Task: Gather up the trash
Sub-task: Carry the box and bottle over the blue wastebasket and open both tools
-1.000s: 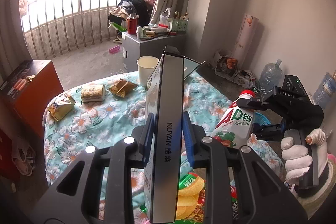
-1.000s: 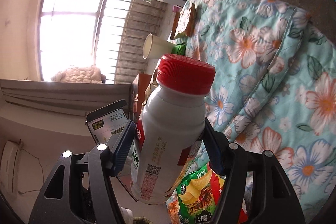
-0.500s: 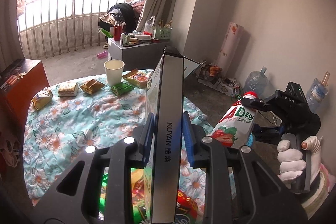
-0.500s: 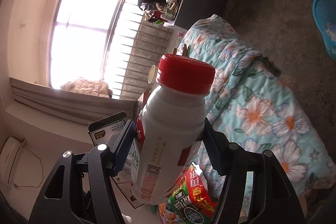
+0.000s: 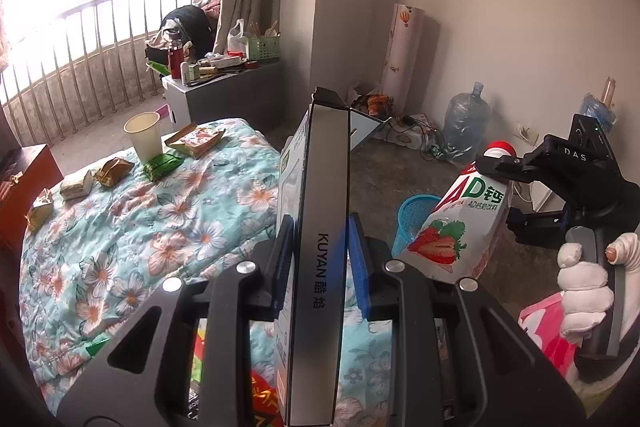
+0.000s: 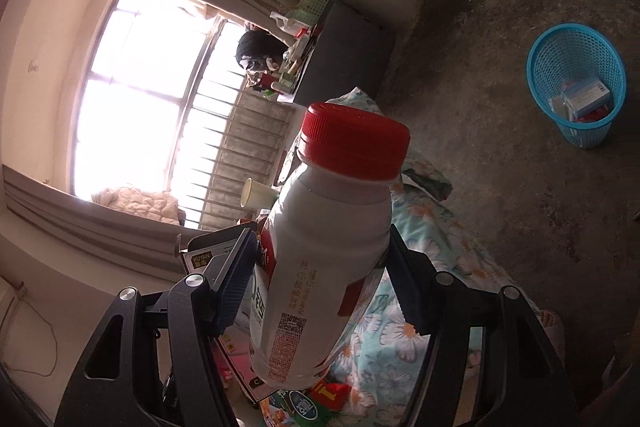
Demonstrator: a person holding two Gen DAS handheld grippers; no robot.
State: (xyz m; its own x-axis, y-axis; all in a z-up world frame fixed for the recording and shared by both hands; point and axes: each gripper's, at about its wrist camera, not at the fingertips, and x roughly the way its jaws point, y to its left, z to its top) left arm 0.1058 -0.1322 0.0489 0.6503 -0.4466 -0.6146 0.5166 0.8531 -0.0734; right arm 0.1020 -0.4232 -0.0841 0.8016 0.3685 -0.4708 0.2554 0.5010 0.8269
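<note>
My left gripper is shut on a tall flat grey carton marked KUYAN, held upright above the flowered bed cover. My right gripper is shut on a white drink bottle with a red cap; the same bottle shows at the right of the left wrist view, held by a white-gloved hand. A blue mesh waste basket with a few boxes inside stands on the bare floor, partly hidden behind the bottle as the basket appears in the left wrist view.
On the bed cover lie a paper cup, several snack packets and colourful wrappers near me. A grey cabinet with clutter, a water jug and a roll of paper stand by the wall.
Both grippers have swung away from the bed toward the floor side, each still holding its item. The blue basket has come into full view on the right; the bed has slid left.
</note>
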